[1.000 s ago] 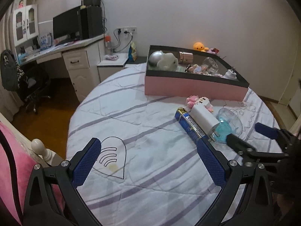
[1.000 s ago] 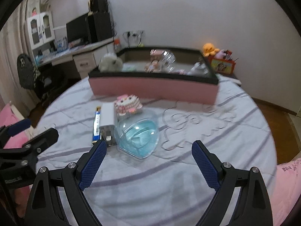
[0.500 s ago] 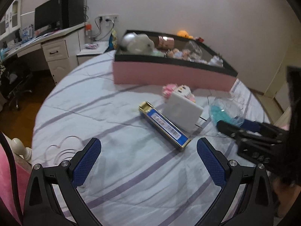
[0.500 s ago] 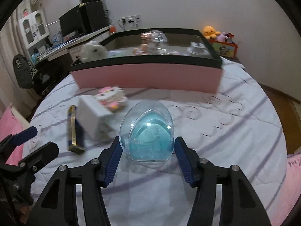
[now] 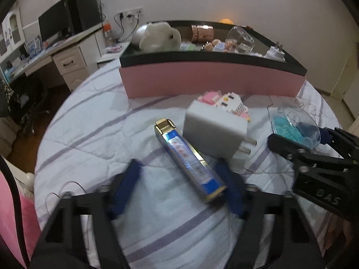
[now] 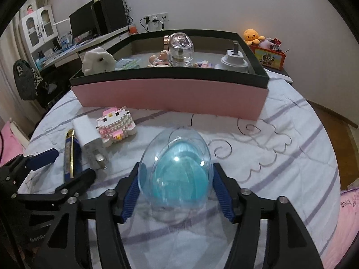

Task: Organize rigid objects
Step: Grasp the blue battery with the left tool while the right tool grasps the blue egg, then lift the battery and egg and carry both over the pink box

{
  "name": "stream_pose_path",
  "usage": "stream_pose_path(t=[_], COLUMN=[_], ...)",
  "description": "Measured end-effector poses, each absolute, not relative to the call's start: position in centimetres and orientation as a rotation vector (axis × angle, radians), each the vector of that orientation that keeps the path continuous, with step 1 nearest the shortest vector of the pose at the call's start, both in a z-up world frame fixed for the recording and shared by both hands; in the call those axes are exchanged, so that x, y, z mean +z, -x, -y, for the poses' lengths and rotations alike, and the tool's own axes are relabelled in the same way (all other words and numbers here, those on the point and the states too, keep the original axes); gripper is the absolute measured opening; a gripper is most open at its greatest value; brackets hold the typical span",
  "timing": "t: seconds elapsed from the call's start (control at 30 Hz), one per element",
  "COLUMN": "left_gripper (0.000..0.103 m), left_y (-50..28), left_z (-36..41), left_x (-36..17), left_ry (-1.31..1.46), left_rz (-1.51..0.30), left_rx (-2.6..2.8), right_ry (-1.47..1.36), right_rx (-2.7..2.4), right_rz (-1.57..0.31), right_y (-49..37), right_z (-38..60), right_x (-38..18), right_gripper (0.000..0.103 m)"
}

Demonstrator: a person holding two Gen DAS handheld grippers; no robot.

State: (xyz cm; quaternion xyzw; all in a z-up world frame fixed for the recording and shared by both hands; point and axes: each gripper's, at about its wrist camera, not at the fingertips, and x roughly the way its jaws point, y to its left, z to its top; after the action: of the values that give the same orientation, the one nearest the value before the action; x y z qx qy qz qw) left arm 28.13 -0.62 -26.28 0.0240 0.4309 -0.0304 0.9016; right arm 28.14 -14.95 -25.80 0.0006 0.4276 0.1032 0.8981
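bedspread (image 6: 280, 163) clear rightward, pink box (image 6: 170, 94) close ahead

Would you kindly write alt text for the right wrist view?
The right gripper holds a clear egg-shaped shell with a blue filling between its blue pads on a striped bedspread. Behind it stands a pink box full of small items; a white charger lies to the left.
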Motion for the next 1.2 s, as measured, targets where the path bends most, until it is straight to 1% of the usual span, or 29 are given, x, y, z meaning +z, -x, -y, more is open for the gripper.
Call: stream_pose_path(t=[0.03,0.07,0.1,0.13,0.17,0.2,0.23,0.37,0.47,0.73,0.97,1.2], left_gripper=[0.044,0.038,0.025,0.018,0.015,0.015,0.015,0.015,0.015,0.015,0.015,0.015], left_y=[-28.1,-28.0,-27.9,-27.8,-27.8,-27.6,-27.4,-25.9,-24.3,-20.6,-17.6,-14.2], left_z=[0.5,0.4,0.3,0.0,-0.1,-0.5,-0.8,-1.4,-1.8,-0.8,-0.4,0.0], left_x=[-26.2,-26.1,-26.0,-25.9,-25.7,-25.6,-25.5,-25.0,-24.3,-20.9,-16.9,-11.6], left_ry=[-0.053,-0.053,-0.050,-0.038,-0.030,-0.017,-0.002,0.035,0.064,0.066,0.062,0.019], left_rz=[-0.884,-0.881,-0.876,-0.869,-0.865,-0.862,-0.858,-0.833,-0.801,-0.677,-0.551,-0.396], left_rx=[-0.071,-0.073,-0.075,-0.074,-0.076,-0.083,-0.092,-0.122,-0.138,-0.196,-0.193,-0.148], right_ry=[0.009,0.033,0.048,0.057,0.063,0.065,0.060,0.027,-0.026,-0.078,-0.071,-0.059], right_rx=[0.211,0.207,0.203,0.201,0.201,0.199,0.201,0.226,0.257,0.296,0.298,0.295], right_rz=[-0.889,-0.896,-0.893,-0.894,-0.893,-0.889,-0.883,-0.866,-0.820,-0.672,-0.595,-0.461], right_y=[-28.4,-28.6,-28.7,-28.7,-28.7,-28.6,-28.4,-27.4,-25.7,-21.5,-19.1,-15.5], right_z=[14.8,14.4,14.2,14.1,14.0,14.1,14.2,15.0,15.6,15.5,14.9,14.5], right_x=[-25.9,-26.0,-26.0,-26.0,-26.0,-25.9,-25.8,-25.5,-24.6,-20.8,-18.1,-14.0], right_gripper=[0.070,0.070,0.070,0.070,0.068,0.057,0.057,0.057,0.057,0.057,0.057,0.057])
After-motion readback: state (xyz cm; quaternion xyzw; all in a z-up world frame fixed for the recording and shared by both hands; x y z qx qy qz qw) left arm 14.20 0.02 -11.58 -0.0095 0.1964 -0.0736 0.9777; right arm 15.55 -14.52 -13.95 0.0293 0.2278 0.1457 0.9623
